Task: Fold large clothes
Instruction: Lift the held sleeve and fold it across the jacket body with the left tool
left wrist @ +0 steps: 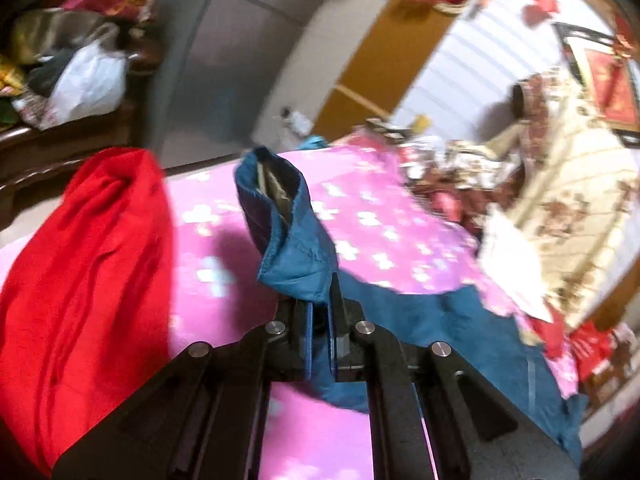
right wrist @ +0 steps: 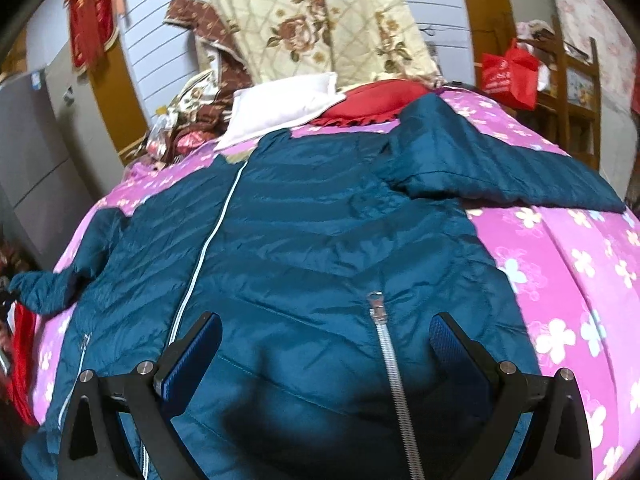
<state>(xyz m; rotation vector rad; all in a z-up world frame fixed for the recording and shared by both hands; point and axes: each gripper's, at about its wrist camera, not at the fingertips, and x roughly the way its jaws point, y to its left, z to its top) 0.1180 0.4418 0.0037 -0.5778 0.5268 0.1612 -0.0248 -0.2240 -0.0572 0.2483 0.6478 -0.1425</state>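
A teal puffer jacket (right wrist: pixel 320 232) lies spread face up on the pink flowered bed (right wrist: pixel 568 264), its zipper (right wrist: pixel 386 344) running toward me. One sleeve (right wrist: pixel 500 168) stretches to the right. My right gripper (right wrist: pixel 324 340) is open just above the jacket's lower front, its jaws on either side of the zipper. My left gripper (left wrist: pixel 320 304) is shut on the other sleeve's cuff (left wrist: pixel 284 224), which stands lifted above the bed (left wrist: pixel 380 216).
A red garment (left wrist: pixel 88 272) lies on the bed left of the left gripper. A white pillow (right wrist: pixel 280 108), red cushion (right wrist: pixel 372 100) and floral quilt (right wrist: pixel 320 20) pile at the head. A cluttered wooden bench (left wrist: pixel 72 80) stands beyond the bed edge.
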